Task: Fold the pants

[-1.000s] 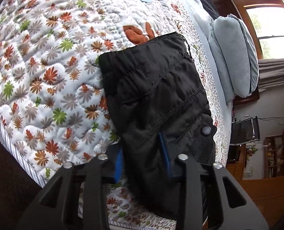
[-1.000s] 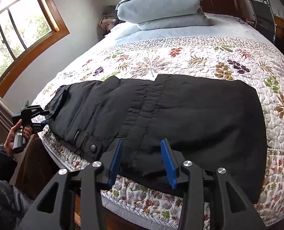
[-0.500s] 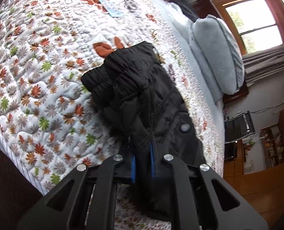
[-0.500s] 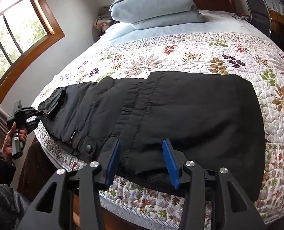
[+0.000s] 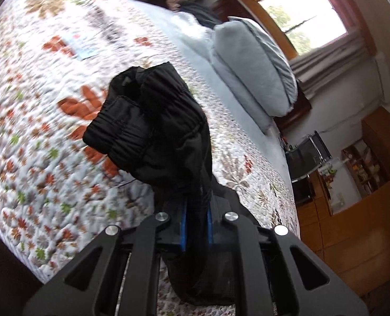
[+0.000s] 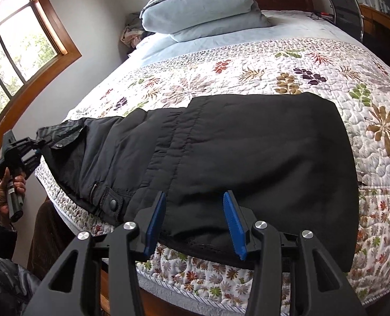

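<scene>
Both ends differ: left claw (image 5: pixel 196 221) clenched on the black pants' (image 6: pixel 247 158) bunched waistband, right claw (image 6: pixel 192 218) released, pants edge between its pads

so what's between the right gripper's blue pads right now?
The near edge of the black pants sits between the right gripper pads, which stand apart without pressing it. Shows in the right wrist view.

My bed (image 6: pixel 247 284) wears a white quilt (image 6: pixel 339 60) printed with leaves. Black pants (image 6: pixel 247 144) lie spread across its near edge. Two pale blue pillows (image 6: pixel 202 8) are stacked at the headboard end.
</scene>
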The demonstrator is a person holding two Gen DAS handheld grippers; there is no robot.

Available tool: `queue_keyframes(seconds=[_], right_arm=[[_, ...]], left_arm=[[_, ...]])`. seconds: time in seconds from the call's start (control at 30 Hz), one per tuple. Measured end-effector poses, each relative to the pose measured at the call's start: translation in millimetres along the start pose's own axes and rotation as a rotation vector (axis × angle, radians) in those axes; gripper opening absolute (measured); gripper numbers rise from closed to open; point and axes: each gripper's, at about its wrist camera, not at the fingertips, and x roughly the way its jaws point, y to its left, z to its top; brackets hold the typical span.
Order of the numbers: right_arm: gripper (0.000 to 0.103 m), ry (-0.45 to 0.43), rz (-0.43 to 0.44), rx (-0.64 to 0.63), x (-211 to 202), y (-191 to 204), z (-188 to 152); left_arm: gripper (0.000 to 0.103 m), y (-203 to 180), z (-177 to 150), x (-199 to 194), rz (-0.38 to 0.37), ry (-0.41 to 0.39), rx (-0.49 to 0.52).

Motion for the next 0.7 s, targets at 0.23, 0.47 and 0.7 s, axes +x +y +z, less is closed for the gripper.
queue_keyframes(seconds=[0.23,0.47,0.7], right_arm=[[0.046,-0.009,-0.002,0.016,-3.2,-5.4,-2.3],[0.046,-0.019,-0.004,0.045,-4.3,-13.2,-1.4],[0.046,-0.043,0.009,0.063,-9.5,-18.5,4.8]], left_arm=[[0.009,-32.5,-1.5,10.6,-0.031,0.004,0.097],[0.013,-71.6,-16.7,23.3,-0.108,0.051,0.263],[0.015,-93.8,-34.6,39.4,-0.136,0.102,0.362]])
